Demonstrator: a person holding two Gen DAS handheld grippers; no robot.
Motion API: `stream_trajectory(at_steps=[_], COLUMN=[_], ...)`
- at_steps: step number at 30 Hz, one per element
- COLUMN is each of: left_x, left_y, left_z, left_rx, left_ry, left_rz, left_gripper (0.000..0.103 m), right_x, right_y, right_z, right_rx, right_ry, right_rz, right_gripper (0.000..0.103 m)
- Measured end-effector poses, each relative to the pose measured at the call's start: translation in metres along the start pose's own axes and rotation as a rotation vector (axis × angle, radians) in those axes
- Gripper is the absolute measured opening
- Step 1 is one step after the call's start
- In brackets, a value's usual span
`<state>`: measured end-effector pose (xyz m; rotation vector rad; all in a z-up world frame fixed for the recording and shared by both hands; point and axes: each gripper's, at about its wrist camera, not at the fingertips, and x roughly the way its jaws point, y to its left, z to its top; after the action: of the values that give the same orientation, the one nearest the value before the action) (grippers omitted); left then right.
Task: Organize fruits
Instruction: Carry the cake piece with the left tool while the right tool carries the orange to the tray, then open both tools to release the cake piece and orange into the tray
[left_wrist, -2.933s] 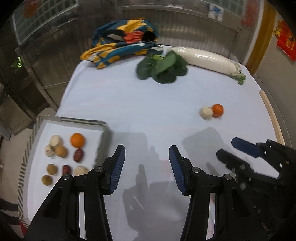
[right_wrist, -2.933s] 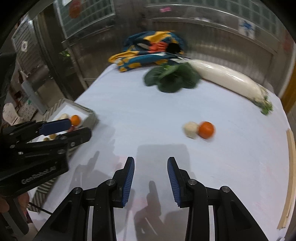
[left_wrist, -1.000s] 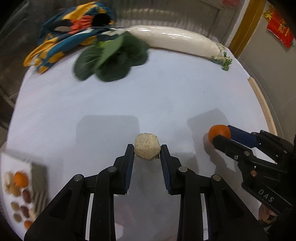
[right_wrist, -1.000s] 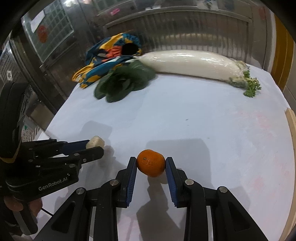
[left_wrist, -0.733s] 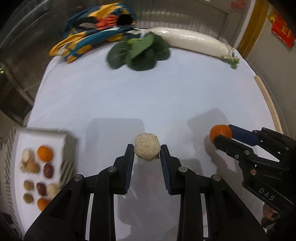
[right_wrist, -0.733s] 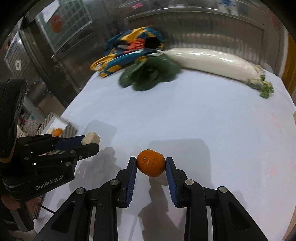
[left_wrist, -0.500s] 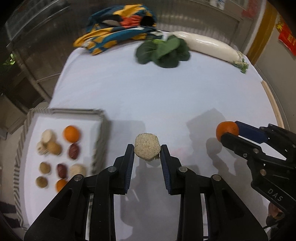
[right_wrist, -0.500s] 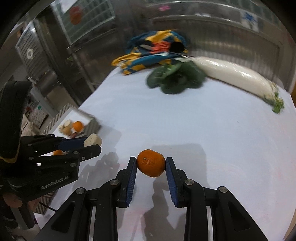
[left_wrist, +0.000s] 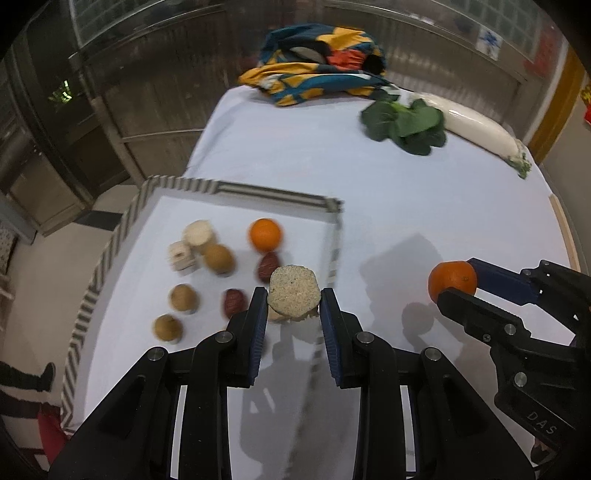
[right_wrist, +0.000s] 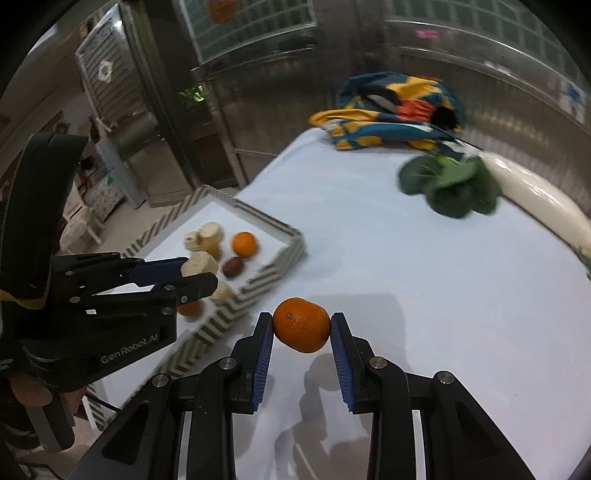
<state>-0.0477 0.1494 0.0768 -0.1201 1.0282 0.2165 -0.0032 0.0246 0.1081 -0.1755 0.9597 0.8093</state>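
Above the tray (left_wrist: 236, 192), our left gripper (left_wrist: 293, 317) pinches a pale chunk (left_wrist: 293, 291) in its jaws; just beside the tray, our right gripper (right_wrist: 301, 341) clamps an orange (right_wrist: 301, 325) over the counter (right_wrist: 424, 258). Dropped now, the chunk could knock fruit already laid there. Only the right view shows another orange piece under the left gripper.

A: What changed?
B: Both grippers closed on items and lifted them: left gripper (left_wrist: 293, 306) carries the beige chunk (left_wrist: 293, 293), right gripper (right_wrist: 301, 328) the orange (right_wrist: 301, 325).
A: Position?
B: Shifted from mid-table to the striped tray (left_wrist: 173, 186).
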Motion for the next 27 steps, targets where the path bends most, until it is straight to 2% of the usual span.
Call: stream_trajectory(at_steps=[6,15,27], left_x=[-0.002,0.003,0.02], left_y=[0.035,0.065,0.078], left_z=[-0.007,-0.015,-0.023], left_rx=[-0.044,-0.077,-0.092], left_ry=[0.001,0.015,0.068], left_rz=[0.031,0.047,0.043], left_gripper=[0.028,0.028,0.028], right_x=[0.016,0.037,0.067], right_y=[0.027,0.059,0.083], right_z=[0.011,0.024,0.024], right_rx=[-0.031,-0.083,-0.106], right_ry=[0.007,0.027,0.079], right_rz=[0.025,0.059,0.082], right_gripper=[0.031,0.031,0.031])
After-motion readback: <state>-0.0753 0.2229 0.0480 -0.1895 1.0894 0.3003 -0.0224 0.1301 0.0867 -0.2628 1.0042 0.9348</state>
